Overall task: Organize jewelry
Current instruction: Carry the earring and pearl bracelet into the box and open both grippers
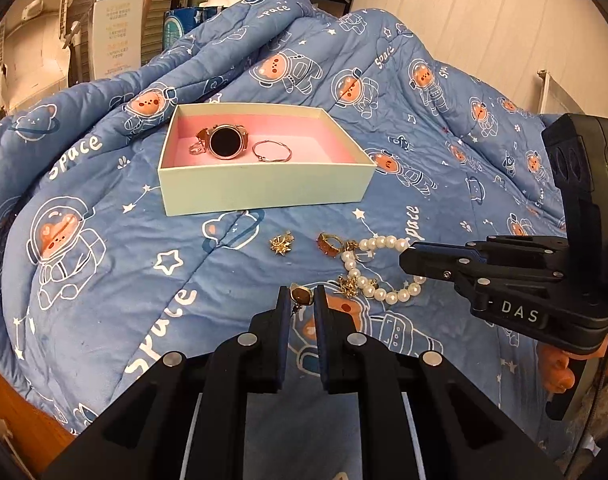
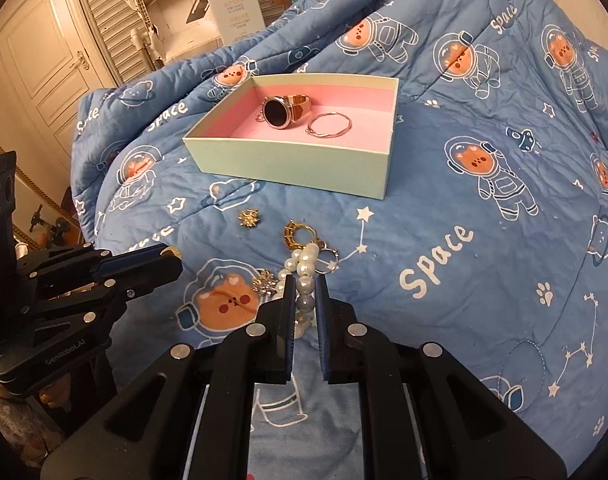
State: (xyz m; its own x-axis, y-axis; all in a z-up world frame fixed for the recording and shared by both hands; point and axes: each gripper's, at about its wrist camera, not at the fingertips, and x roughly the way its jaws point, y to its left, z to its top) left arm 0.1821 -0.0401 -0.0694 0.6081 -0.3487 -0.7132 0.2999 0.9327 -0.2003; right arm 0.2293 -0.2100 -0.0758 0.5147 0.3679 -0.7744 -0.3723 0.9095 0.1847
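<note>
A pale green box [image 1: 264, 188] with pink lining sits on the blue quilt; it holds a watch [image 1: 226, 142], a thin bangle [image 1: 272, 151] and a small ring [image 1: 196, 147]. My left gripper [image 1: 302, 296] is shut on a brown-stone earring [image 1: 302, 295], just in front of the loose jewelry. My right gripper [image 2: 305, 284] is shut on the pearl bracelet [image 2: 305, 266], which also shows in the left wrist view [image 1: 380, 268]. On the quilt lie a gold star brooch [image 1: 282, 244], an amber ring [image 1: 330, 245] and a gold charm [image 1: 348, 285].
The quilt [image 1: 104, 200] rises in folds behind the box. A white carton [image 1: 118, 28] and shelves stand beyond it. A white door [image 2: 44, 64] is at far left in the right wrist view. The box shows there too [image 2: 292, 160].
</note>
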